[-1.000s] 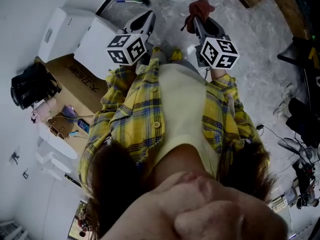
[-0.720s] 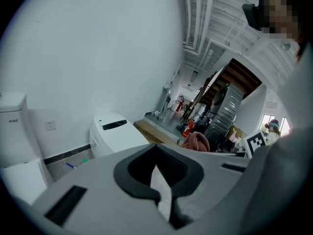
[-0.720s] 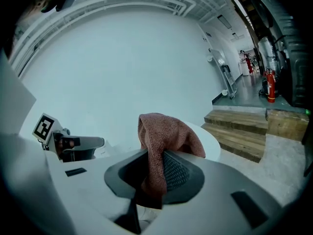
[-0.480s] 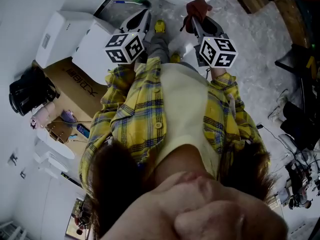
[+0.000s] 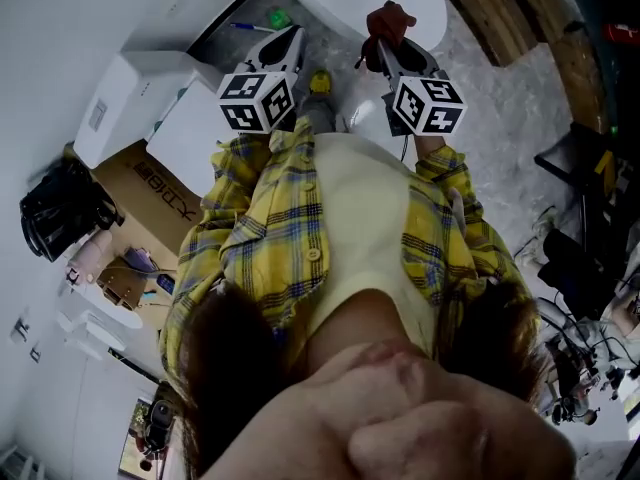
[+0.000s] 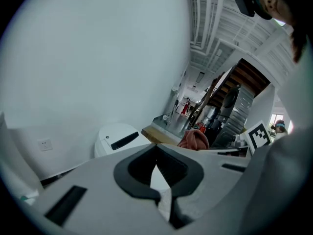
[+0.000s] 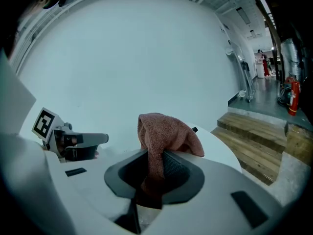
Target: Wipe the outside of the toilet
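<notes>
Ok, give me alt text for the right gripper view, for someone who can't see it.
The right gripper has its jaws shut on a reddish-brown cloth in front of the white toilet. The left gripper shows at left, wooden steps at right.

Yellow plaid shirt point(image 5: 258, 243), blue-lined, worn open over a pale yellow tee point(image 5: 362, 218). The left gripper point(image 5: 288, 40) and right gripper point(image 5: 388, 50) are pale grey with dark jaws, each bearing a black-and-white marker cube point(image 5: 257, 102).

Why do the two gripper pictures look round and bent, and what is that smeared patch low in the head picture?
Left gripper view and right gripper view: wide-angle lenses give the dark round rim and bow straight lines, as on the wooden steps; the cloth is sharp. Head view: the smear was laid over a face afterwards.
</notes>
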A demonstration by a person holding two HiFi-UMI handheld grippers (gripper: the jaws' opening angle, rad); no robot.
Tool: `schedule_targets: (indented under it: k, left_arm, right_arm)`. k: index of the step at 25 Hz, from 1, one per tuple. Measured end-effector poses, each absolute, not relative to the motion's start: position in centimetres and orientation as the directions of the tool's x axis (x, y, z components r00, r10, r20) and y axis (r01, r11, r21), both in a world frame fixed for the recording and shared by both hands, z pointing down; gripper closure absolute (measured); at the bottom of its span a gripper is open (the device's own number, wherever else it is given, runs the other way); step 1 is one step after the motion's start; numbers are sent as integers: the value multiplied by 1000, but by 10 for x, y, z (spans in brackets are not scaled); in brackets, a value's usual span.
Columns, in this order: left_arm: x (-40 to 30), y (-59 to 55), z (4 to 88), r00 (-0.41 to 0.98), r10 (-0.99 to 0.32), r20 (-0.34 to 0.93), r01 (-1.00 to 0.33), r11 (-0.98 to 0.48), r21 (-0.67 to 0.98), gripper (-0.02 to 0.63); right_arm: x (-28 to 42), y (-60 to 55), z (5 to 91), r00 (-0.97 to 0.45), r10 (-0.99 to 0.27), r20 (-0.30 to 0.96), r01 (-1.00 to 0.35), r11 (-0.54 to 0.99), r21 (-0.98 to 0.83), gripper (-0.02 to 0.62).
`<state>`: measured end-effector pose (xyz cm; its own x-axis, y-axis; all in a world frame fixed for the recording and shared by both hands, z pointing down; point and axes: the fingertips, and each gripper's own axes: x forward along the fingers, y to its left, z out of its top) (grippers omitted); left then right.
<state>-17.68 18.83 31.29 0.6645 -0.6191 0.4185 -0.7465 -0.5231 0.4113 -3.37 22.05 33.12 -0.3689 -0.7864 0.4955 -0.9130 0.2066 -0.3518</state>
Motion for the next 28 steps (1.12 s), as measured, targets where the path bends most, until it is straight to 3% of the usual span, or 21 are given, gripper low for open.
schedule_targets:
  k: [15, 28]
  left_arm:
    - [-220, 103, 353, 594, -645, 481, -801, -418, 428, 598]
    - [-222, 42, 396, 439, -732, 521, -872, -207, 444, 598]
  right_arm:
    - [-96, 83, 366, -491, -671, 556, -871, 395, -292, 505]
    - [-113, -22, 417, -595, -529, 606, -779, 566, -270, 505]
